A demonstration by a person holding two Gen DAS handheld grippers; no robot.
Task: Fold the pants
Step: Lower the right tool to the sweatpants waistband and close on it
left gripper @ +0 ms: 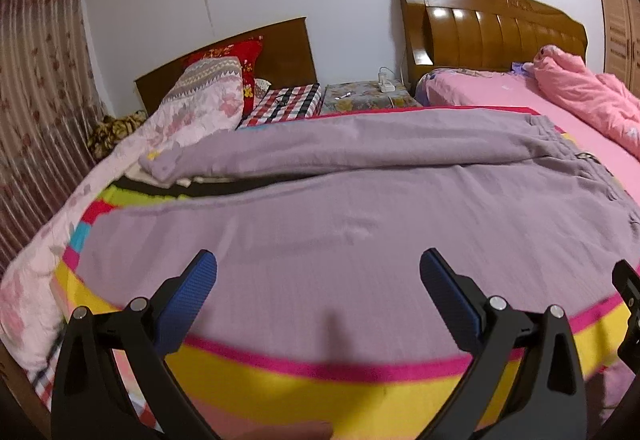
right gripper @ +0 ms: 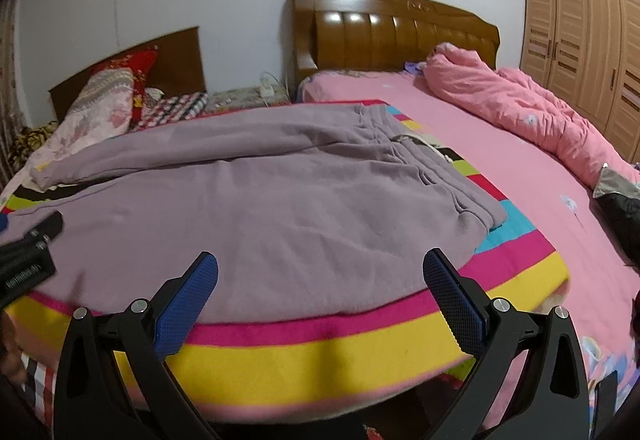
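Hovering with jaws spread wide and empty, left gripper and right gripper face lilac pants just ahead on the striped blanket.

Hardly any writing on show here. Far left in the right wrist view, well out to the side of the right gripper's own fingers, the left gripper carries a line of small white print along its black body. It is upside down, smeared by the fisheye, and possibly a brand name, but the letters cannot be made out. The red pillow, far ahead of the fingers, bears a gold pattern that may include characters; unreadable too.
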